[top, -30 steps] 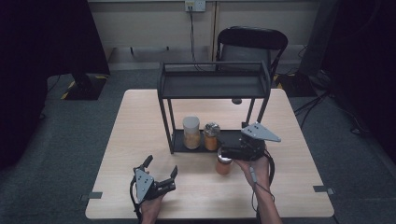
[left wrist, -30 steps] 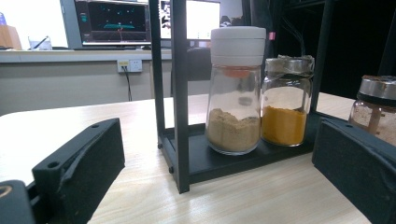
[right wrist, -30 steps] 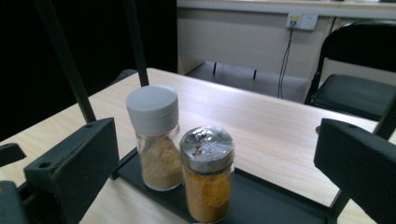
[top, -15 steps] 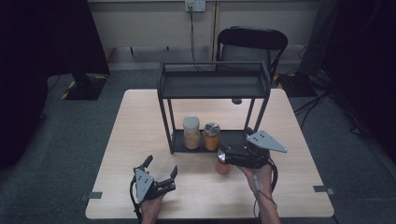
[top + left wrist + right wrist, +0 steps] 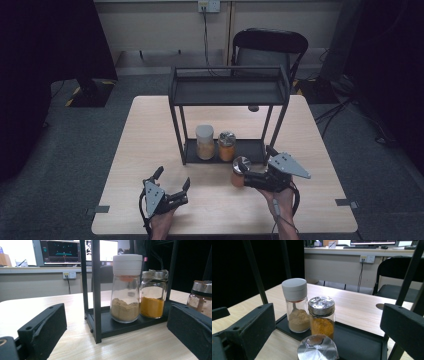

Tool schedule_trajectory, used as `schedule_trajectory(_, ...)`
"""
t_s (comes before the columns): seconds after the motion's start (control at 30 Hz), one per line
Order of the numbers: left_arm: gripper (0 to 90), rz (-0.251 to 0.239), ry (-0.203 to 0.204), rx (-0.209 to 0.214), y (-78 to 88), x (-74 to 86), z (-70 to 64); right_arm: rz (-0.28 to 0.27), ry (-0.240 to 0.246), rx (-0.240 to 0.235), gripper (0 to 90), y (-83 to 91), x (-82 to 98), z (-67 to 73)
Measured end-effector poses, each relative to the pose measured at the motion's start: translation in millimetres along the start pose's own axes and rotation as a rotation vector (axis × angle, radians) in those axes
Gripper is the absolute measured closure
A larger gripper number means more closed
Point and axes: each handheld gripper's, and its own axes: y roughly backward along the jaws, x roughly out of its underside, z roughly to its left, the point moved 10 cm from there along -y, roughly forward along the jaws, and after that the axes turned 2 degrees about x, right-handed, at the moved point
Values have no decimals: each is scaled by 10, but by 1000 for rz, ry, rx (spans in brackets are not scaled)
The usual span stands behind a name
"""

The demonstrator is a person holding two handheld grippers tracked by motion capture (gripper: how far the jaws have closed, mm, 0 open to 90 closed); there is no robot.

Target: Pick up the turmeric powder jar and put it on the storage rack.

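Right gripper (image 5: 248, 176) sits at a foil-capped spice jar (image 5: 240, 171) on the table, just in front of the black two-tier rack (image 5: 227, 91); in the right gripper view the jar's cap (image 5: 317, 347) is low between wide-spread jaws, so looks open around it, no squeeze visible. Left gripper (image 5: 174, 185) rests on the table well off to the other gripper's left, jaws wide apart, holding nothing. Beyond the right gripper, on the rack's bottom shelf: white-lidded jar of tan powder (image 5: 295, 305) and foil-capped jar of orange powder (image 5: 321, 316), touching or nearly so. Judged: two jars shelved, third one left to place; top shelf bare. Surface is a light wood table (image 5: 150, 130); grey carpet, black folding chair (image 5: 270, 46) behind the rack, wall outlet (image 5: 209, 6), dark curtains at the sides.
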Motion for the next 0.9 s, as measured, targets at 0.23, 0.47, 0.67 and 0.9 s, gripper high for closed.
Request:
schedule_trajectory(0.23,19,1,0,0,0,0,0,-18,9,6,0,100,119,-7)
schedule_trajectory(0.47,20,1,0,1,0,-1,1,-34,-1,16,0,153,223,-25)
schedule_trajectory(0.67,21,2,0,0,-1,-1,0,-28,-45,19,4,175,352,-44)
schedule_trajectory(0.9,21,1,0,1,-1,-1,0,-65,-44,56,0,216,484,-14)
